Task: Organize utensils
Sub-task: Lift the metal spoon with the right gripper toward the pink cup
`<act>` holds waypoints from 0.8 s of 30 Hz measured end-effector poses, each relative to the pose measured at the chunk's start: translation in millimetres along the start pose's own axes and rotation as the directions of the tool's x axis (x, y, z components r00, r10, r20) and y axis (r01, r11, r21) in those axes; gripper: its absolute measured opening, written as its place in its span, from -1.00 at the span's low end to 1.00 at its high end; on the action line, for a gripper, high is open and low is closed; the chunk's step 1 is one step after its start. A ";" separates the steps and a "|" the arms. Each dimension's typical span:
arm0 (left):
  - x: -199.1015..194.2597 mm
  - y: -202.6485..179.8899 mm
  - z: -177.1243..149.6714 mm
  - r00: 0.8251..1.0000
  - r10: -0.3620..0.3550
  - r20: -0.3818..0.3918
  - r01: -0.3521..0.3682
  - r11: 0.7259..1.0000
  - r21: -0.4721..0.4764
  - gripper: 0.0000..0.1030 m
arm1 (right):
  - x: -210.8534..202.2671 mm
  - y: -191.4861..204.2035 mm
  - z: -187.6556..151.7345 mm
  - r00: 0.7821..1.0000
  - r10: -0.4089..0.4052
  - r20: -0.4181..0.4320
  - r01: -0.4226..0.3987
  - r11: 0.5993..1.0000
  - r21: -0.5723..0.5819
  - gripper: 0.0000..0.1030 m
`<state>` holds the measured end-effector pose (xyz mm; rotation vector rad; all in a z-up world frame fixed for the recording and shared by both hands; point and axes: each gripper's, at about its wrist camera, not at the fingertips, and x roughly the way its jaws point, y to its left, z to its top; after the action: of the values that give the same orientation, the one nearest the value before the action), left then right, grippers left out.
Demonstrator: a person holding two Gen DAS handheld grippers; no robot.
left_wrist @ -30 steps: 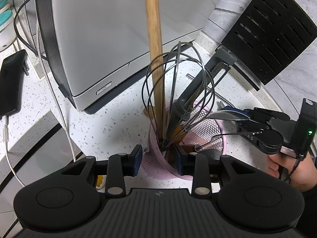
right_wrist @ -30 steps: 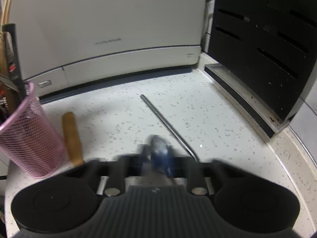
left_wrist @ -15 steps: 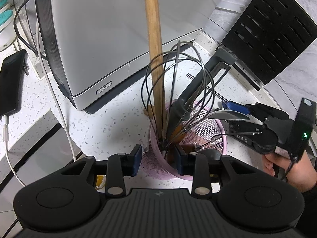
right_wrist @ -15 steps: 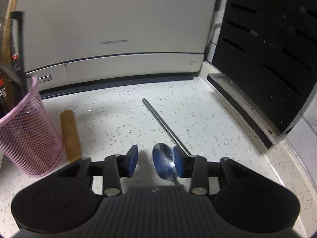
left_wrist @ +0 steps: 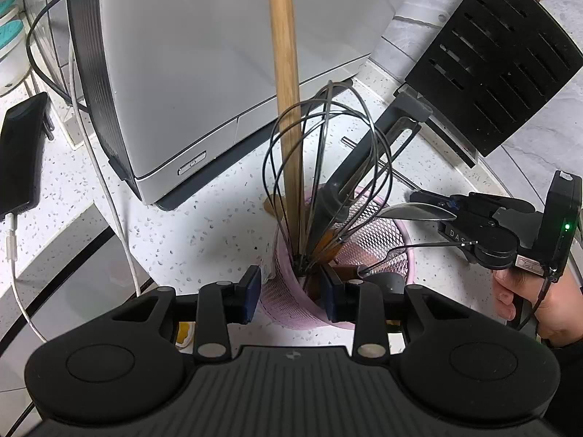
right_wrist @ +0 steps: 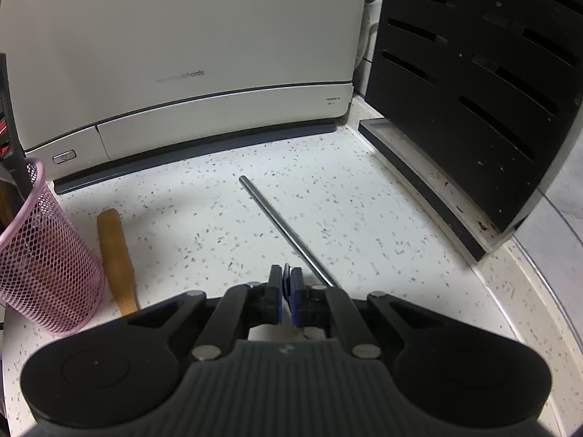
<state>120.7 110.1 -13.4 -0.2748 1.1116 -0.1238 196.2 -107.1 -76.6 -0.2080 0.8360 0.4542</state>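
Observation:
A pink mesh holder stands on the speckled counter with a wire whisk, a wooden handle and a black utensil in it. My left gripper is closed on the holder's near wall. My right gripper is shut on the edge of a metal spoon, whose bowl hangs over the holder's right rim. The holder also shows at the left of the right wrist view.
A metal rod and a wooden utensil lie on the counter. A white appliance stands behind, a black slotted knife block to the right. A phone on a cable lies far left.
My right gripper has closed from open onto the spoon, now held edge-on, and has shifted slightly. My left gripper and the holder have not moved.

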 end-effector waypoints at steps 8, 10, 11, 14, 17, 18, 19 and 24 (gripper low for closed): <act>-1.4 0.6 0.7 1.000 -0.002 0.001 0.002 1.000 0.001 -0.23 | -30.2 -13.3 1.8 0.997 0.059 0.056 -0.065 0.991 0.114 -1.00; -1.5 0.3 1.0 1.000 0.001 0.002 -0.001 1.000 0.001 -0.23 | -41.9 -16.3 2.0 0.993 0.080 0.085 -0.091 0.986 0.142 -1.00; -1.5 -0.5 1.0 1.000 0.004 0.002 -0.004 1.000 0.003 -0.23 | -47.2 -17.4 2.1 0.991 0.092 0.099 -0.107 0.982 0.155 -1.00; -1.4 -2.7 0.5 1.000 0.010 0.002 -0.010 1.000 0.007 -0.23 | -59.0 -18.7 3.8 0.981 0.134 0.141 -0.161 0.968 0.194 -1.00; 0.1 -5.3 0.3 1.000 0.011 -0.002 -0.011 1.000 0.011 -0.23 | -72.5 -14.8 6.3 0.967 0.158 0.197 -0.199 0.958 0.207 -1.00; 0.5 -5.6 0.4 1.000 0.011 -0.003 -0.011 1.000 0.010 -0.23 | -76.7 -13.1 7.3 0.962 0.166 0.218 -0.213 0.954 0.211 -1.00; 0.9 -5.8 0.5 1.000 0.010 -0.003 -0.010 1.000 0.009 -0.23 | -80.9 -12.4 8.7 0.956 0.174 0.236 -0.227 0.950 0.217 -1.00; 3.5 -8.4 1.2 1.000 0.016 -0.006 -0.016 1.000 0.006 -0.22 | -104.2 -6.6 15.3 0.907 0.217 0.361 -0.318 0.915 0.249 -1.00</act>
<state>123.6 101.4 -13.6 -0.2601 1.1187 -0.1137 148.8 -139.4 12.1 0.2698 0.5966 0.5952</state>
